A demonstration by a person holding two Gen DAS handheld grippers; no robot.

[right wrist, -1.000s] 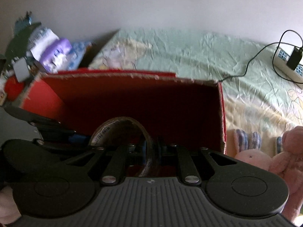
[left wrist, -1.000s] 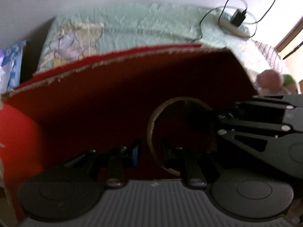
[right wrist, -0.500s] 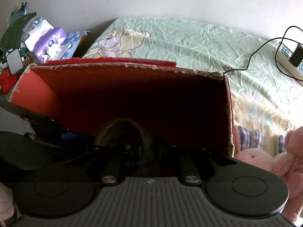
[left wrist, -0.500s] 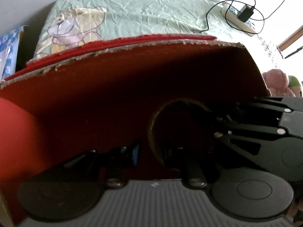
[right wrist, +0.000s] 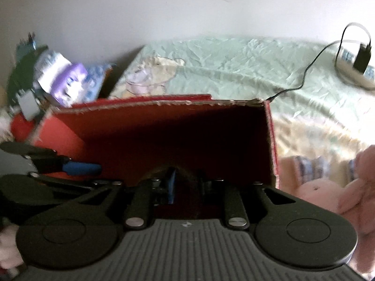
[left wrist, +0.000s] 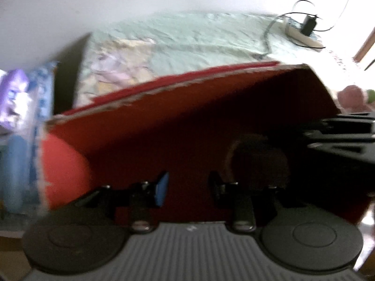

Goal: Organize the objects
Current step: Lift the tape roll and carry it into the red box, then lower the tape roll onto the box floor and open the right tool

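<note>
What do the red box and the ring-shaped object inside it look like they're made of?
Red box: apparently cardboard with a matte red coating; the torn top rim shows pale, ragged fibre. Ring: possibly a tape roll with a brownish cardboard-like edge, but it is dark and blurred, so this stays uncertain. Bedsheet behind: thin, creased pale green fabric.

- The bed (right wrist: 234, 65) has a wrinkled pale green sheet.
- On it lie a red box (right wrist: 164, 121), a power strip (right wrist: 354, 75) and pink plush toys (right wrist: 328, 194).
</note>
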